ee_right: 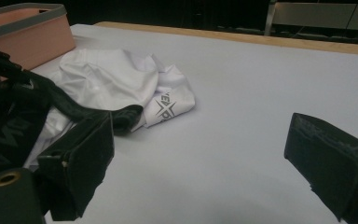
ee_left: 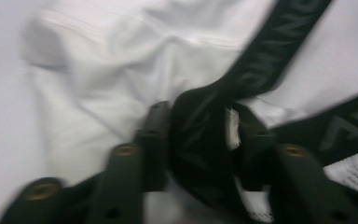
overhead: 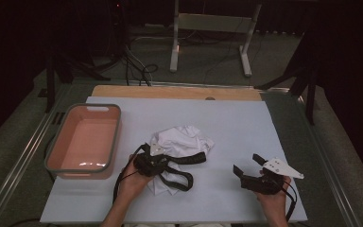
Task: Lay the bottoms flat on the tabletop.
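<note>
**Left gripper pinches the garment's black band**

A crumpled white garment with a black band lies near the middle of a pale table. The left gripper is at the garment's near edge. In the left gripper view, its two fingers stand on either side of a fold of the band, pressed against it, with white cloth beyond. The right gripper rests well apart to the right, its fingers spread wide over bare table, holding nothing. A pink bin stands at the table's left edge, just beside the garment.
</note>
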Demonstrator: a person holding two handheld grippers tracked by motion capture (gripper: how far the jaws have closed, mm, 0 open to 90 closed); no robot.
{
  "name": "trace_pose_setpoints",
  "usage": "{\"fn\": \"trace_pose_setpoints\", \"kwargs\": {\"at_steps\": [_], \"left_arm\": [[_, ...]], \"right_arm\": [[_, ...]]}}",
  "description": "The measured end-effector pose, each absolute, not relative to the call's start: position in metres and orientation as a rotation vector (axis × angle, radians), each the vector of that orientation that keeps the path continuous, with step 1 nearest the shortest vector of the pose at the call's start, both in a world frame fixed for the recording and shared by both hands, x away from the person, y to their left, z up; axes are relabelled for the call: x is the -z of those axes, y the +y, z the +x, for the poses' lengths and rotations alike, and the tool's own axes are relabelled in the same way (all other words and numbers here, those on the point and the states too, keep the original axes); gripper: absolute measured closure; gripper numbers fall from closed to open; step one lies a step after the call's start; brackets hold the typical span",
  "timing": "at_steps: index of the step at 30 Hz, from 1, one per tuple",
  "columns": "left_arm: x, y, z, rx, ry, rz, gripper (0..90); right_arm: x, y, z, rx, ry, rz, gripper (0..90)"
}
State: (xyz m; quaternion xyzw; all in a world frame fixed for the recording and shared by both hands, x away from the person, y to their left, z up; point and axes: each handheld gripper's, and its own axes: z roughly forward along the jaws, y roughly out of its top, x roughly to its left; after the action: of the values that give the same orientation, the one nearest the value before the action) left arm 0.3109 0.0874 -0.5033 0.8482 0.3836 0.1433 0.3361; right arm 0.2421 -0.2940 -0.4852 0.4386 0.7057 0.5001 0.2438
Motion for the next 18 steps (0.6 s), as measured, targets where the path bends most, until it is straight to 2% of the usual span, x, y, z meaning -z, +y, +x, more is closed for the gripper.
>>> {"fn": "trace_pose_setpoints", "kwargs": {"at_steps": [1, 4, 18], "left_arm": [[0.502, 0.089, 0.313, -0.368, 1.013, 2.202, 73.0], [0.499, 0.091, 0.317, -0.358, 1.040, 2.173, 79.0], [0.464, 0.104, 0.337, -0.372, 1.141, 1.964, 83.2]], "right_arm": [[0.485, -0.294, 0.242, -1.366, 1.925, 1.202, 8.2], [0.485, -0.292, 0.243, -1.375, 1.929, 1.197, 8.2], [0.477, -0.276, 0.267, -1.403, 1.944, 1.181, 8.2]]}}
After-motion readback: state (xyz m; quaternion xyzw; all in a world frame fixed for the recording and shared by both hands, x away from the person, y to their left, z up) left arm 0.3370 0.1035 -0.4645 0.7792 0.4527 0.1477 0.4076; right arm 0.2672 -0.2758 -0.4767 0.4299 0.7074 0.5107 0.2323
